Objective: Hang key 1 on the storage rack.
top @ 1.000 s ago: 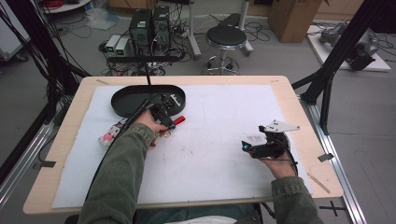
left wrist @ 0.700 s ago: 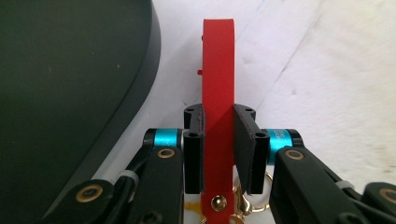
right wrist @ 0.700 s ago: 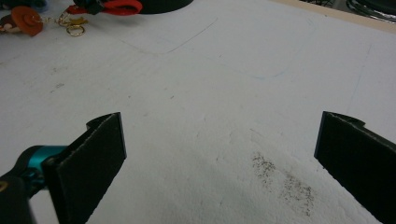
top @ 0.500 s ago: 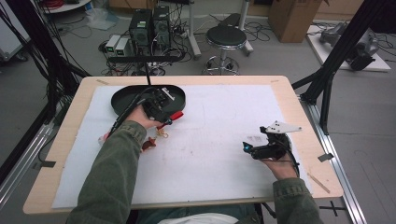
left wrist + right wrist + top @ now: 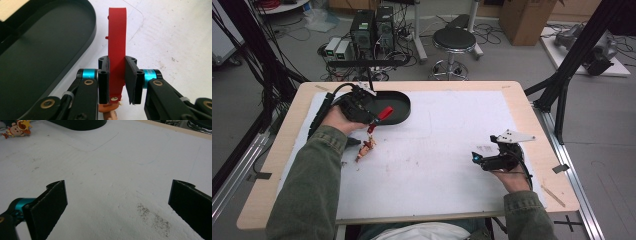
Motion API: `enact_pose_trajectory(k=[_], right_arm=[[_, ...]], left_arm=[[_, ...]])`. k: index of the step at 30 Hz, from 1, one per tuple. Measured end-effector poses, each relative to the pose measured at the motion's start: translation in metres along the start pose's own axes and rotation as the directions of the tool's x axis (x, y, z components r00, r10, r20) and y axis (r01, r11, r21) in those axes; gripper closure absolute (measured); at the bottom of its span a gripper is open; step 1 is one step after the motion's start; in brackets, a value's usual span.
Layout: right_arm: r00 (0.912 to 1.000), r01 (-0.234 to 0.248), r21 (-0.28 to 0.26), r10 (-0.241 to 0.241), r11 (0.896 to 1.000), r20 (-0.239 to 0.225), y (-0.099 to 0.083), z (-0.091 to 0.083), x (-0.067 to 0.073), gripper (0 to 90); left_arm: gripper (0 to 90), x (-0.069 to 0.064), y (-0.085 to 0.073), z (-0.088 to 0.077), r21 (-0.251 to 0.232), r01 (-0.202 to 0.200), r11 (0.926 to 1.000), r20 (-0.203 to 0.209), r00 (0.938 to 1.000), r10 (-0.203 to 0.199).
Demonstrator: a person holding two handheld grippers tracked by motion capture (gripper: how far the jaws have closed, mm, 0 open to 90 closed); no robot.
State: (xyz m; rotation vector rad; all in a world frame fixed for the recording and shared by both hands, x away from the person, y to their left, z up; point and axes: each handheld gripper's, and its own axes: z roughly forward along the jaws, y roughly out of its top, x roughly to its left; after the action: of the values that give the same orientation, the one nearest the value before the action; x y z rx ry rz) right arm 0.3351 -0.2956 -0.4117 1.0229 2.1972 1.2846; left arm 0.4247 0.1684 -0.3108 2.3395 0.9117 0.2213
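Left claw [image 5: 374, 117] lifted toward black tray [image 5: 404, 102], grasping red strap [image 5: 116, 57], charm [image 5: 366, 147] dangling, right claw [image 5: 477, 159] released.

A: Right hand-held gripper [image 5: 117, 207]: jaws stand wide apart, nothing between them, bare white mat [image 5: 112, 175] on the desk below.

B: Noted. Grey speckled smudge [image 5: 152, 217] on the mat, near the right-hand jaw.

A: Top left corner, a small cartoon figure charm [image 5: 16, 128] lying flat.

B: Dark tray [image 5: 80, 123] rim at the top edge, just beside the charm, apart from it.
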Motion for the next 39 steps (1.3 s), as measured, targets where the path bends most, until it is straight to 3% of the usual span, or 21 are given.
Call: enact_pose_trajectory(k=[6, 9, 14, 25, 32, 35, 39], right_arm=[[1.0, -0.002, -0.007, 0.002, 1.0, 0.007, 0.001, -0.001, 0.0, 1.0], [0.9999, -0.002, -0.012, 0.002, 1.0, 0.015, 0.001, -0.001, 0.001, 1.0], [0.9999, -0.005, -0.013, 0.006, 1.0, 0.015, 0.0, -0.002, -0.001, 1.0], [0.9998, -0.005, -0.01, 0.005, 1.0, 0.021, 0.0, -0.002, 0.0, 1.0], [0.9998, -0.004, -0.004, 0.004, 1.0, 0.022, -0.001, -0.002, 0.0, 1.0], [0.9997, -0.009, -0.004, 0.009, 1.0, 0.022, -0.002, -0.003, 0.0, 1.0], [0.9997, -0.006, -0.008, 0.006, 1.0, 0.023, -0.002, -0.003, -0.001, 1.0]], left_arm=[[74.5, 0.01, -0.003, -0.014, -0.053, 0.038, 0.9979, 0.025, 0.999, -0.037], [74.5, 0.015, -0.005, -0.019, -0.063, 0.046, 0.997, -0.002, 0.9989, -0.047], [74.6, 0.027, -0.001, -0.041, -0.123, 0.076, 0.9894, -0.03, 0.9963, -0.08], [74.6, 0.04, 0.018, -0.06, -0.119, 0.05, 0.9916, -0.061, 0.9964, -0.058], [74.5, 0.047, 0.031, -0.07, -0.148, 0.061, 0.9871, -0.075, 0.9945, -0.073], [74.6, 0.051, 0.034, -0.072, -0.157, 0.067, 0.9853, -0.071, 0.9944, -0.079], [74.5, 0.054, 0.042, -0.071, -0.133, 0.047, 0.99, -0.054, 0.9971, -0.054]])
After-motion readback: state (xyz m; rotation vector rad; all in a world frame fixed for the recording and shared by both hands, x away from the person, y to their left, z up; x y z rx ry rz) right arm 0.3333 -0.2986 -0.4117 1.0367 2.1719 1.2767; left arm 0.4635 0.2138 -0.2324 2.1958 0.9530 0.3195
